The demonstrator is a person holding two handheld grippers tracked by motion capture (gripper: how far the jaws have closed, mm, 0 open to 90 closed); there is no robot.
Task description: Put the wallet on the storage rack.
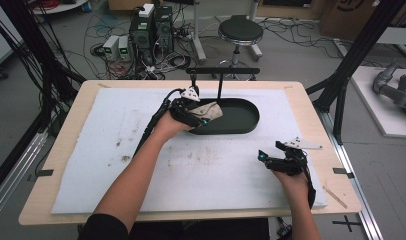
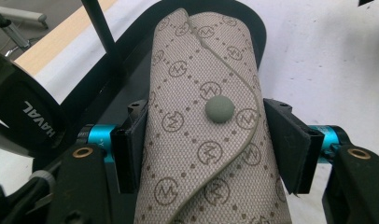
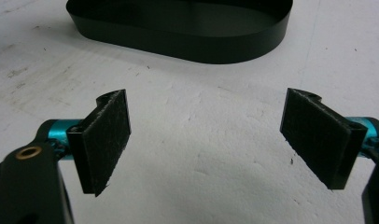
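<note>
A beige monogram-patterned pouch (image 2: 201, 140) with a round snap button sits between the jaws of my left gripper (image 2: 211, 144), which is shut on its sides. In the high view the left gripper (image 1: 203, 117) holds the pouch (image 1: 209, 110) over the left end of a black oval tray (image 1: 246, 127). The tray's dark floor (image 2: 115, 84) lies under the pouch. My right gripper (image 1: 272, 151) rests low over the white mat at the front right, apart from the tray. In its own view the right gripper (image 3: 215, 144) is open with bare mat between the pads, and the tray (image 3: 178, 42) lies ahead.
A white foam mat (image 1: 116, 150) covers the wooden table. A black stand with a crossbar (image 1: 222, 71) rises behind the tray, its post (image 2: 101, 32) close to the pouch. A round black object lettered HAVAL (image 2: 24, 116) is at the left. A stool (image 1: 240, 31) and cables are on the floor beyond.
</note>
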